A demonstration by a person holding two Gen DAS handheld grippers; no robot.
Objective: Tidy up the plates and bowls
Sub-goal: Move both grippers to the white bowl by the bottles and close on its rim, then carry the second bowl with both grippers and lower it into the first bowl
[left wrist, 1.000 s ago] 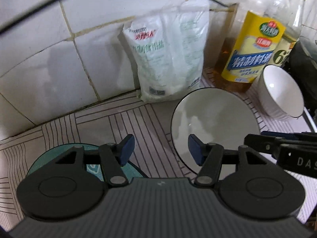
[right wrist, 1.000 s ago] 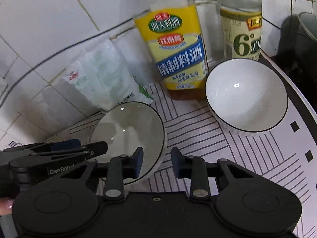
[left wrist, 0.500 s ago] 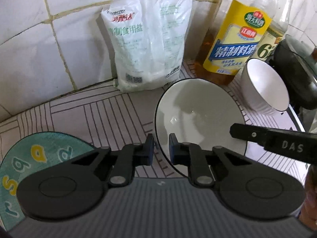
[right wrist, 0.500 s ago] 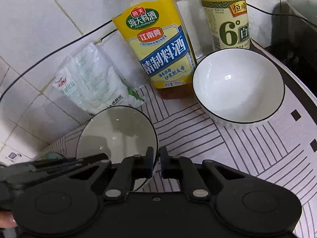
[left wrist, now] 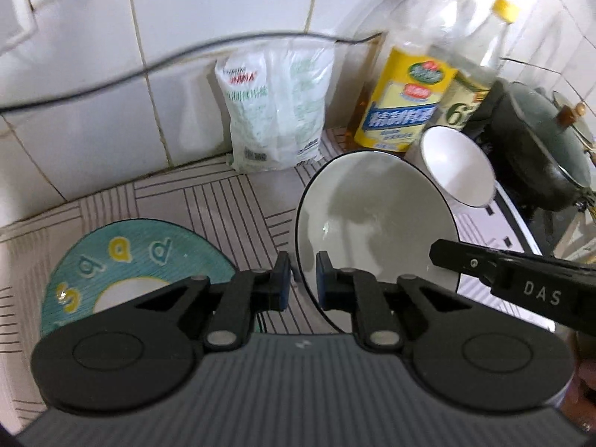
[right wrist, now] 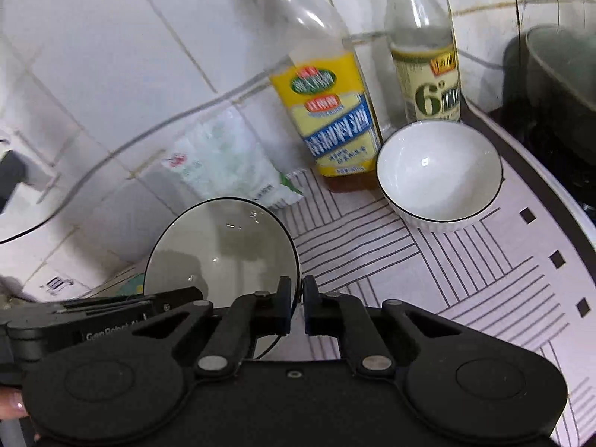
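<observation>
held item: grey plate [left wrist: 376,219], black-rimmed, pinched on both sides.
left gripper [left wrist: 301,279]: I have its fingers closed on the plate's left rim.
right gripper [right wrist: 294,303]: clamped on the opposite rim (plate looks tilted, off the patterned mat [right wrist: 484,279]).
key relation: teal plate [left wrist: 123,260] lies flat, left of and below the grey one; left arm is nearer.
white bowl [right wrist: 439,171]: far right, by the bottles.

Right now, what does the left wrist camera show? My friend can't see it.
The left tongs pinch the near rim of a grey plate, and the right tongs grip its other side. A teal plate lies to the left, with a white bowl, a salt bag and bottles behind.
</observation>
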